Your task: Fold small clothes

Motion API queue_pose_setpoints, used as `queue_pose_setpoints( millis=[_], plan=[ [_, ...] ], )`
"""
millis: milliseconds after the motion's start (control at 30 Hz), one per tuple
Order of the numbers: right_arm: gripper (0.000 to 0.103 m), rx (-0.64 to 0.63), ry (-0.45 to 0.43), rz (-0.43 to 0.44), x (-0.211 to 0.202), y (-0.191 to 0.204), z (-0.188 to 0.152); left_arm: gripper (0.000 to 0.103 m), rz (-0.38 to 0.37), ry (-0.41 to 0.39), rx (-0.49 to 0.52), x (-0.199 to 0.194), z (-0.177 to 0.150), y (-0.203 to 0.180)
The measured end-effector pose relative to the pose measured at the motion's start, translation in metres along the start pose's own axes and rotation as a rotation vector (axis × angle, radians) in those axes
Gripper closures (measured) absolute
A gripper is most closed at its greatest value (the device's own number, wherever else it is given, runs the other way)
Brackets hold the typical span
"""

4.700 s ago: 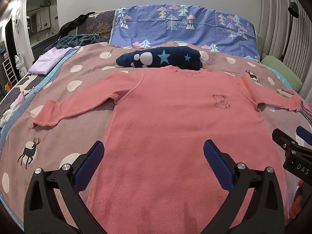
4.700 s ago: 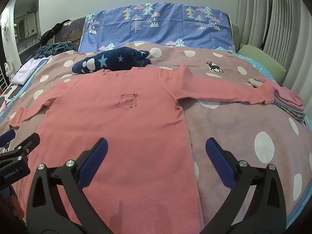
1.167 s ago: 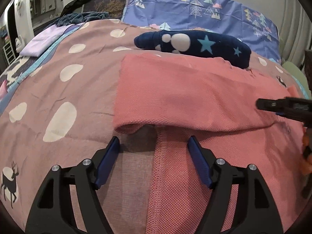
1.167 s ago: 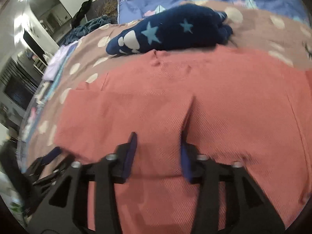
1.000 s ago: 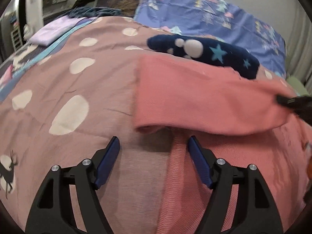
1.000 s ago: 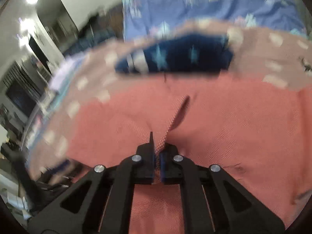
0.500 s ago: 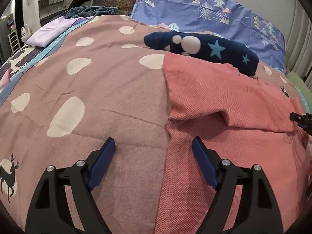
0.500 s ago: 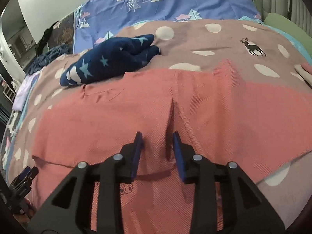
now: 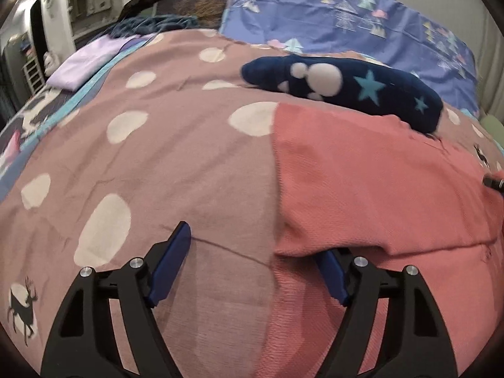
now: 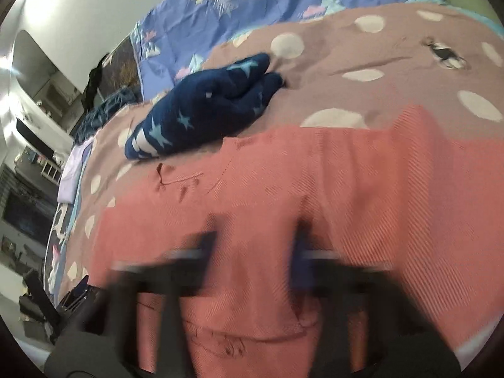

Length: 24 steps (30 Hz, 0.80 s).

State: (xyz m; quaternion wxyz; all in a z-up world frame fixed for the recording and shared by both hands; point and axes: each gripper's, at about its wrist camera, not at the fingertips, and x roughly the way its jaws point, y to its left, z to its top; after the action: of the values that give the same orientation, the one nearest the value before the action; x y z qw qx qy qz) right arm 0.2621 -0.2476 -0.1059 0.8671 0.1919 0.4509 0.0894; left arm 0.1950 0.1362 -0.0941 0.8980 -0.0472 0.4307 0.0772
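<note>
Shirt [image 9: 371, 189]: pink, lying flat on the bedspread [image 9: 163, 170], right of centre in the left wrist view; a sleeve is folded across the body, its lower edge forming a raised fold just ahead of the left gripper
Shirt, right view [image 10: 283, 189]: fills the lower half, collar toward the navy bundle, a printed outline showing near the bottom edge
Left gripper [image 9: 252, 264]: fingers spread wide, holding nothing; the left pad [image 9: 170, 261] sits over bare bedspread, the right pad [image 9: 330, 271] is tucked partly under the folded sleeve's edge
Right gripper [image 10: 252, 252]: badly motion-blurred, low over the shirt; fingers look apart with pink cloth visible between them, nothing clamped
Navy bundle [image 9: 343, 85]: star and paw print, just past the collar, touching the shirt's top edge
Pillow [image 9: 346, 22]: blue with tree print, at the head of the bed
Lilac cloth [image 9: 91, 60]: folded, far left edge of the bed, well apart from the shirt
</note>
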Motion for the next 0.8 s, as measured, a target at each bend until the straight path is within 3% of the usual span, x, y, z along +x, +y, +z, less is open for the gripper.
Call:
queue_pose_setpoints(
  millis=[67, 133, 200, 233, 367, 500, 567, 600, 667, 800],
  plan=[
    [0.099, -0.037, -0.067, -0.094, -0.008, 0.006, 0.002, 0.03, -0.021, -0.006, -0.048, -0.002, 0.0, 0.011],
    [0.096, -0.074, -0.136, -0.096, -0.017, 0.009, 0.001, 0.03, -0.037, -0.011, -0.073, -0.002, -0.001, 0.016],
    [0.079, -0.082, -0.107, -0.156, -0.01, 0.004, 0.0, 0.03, -0.034, -0.013, -0.079, -0.002, -0.002, 0.017],
    [0.079, -0.072, -0.057, -0.159, -0.004, -0.001, -0.002, 0.03, -0.034, -0.015, -0.078, -0.002, -0.002, 0.016],
    [0.073, -0.063, -0.094, -0.097, -0.031, -0.01, -0.018, 0.03, -0.053, -0.02, -0.085, -0.003, -0.004, 0.018],
    [0.073, -0.114, -0.088, -0.016, -0.056, -0.004, -0.045, 0.032, -0.07, -0.032, -0.083, -0.008, -0.005, 0.019],
    [0.074, -0.177, -0.01, -0.102, -0.042, 0.002, -0.057, 0.044, -0.1, -0.052, -0.076, -0.014, -0.005, 0.019],
    [0.081, -0.196, 0.02, -0.158, -0.03, 0.0, -0.061, 0.052, -0.112, -0.063, -0.066, -0.017, -0.006, 0.019],
    [0.082, -0.169, -0.012, -0.137, -0.028, -0.009, -0.066, 0.057, -0.106, -0.073, -0.048, -0.021, -0.007, 0.016],
    [0.097, -0.124, -0.05, -0.085, -0.043, -0.012, -0.064, 0.059, -0.106, -0.048, -0.031, -0.018, -0.008, 0.015]
  ],
)
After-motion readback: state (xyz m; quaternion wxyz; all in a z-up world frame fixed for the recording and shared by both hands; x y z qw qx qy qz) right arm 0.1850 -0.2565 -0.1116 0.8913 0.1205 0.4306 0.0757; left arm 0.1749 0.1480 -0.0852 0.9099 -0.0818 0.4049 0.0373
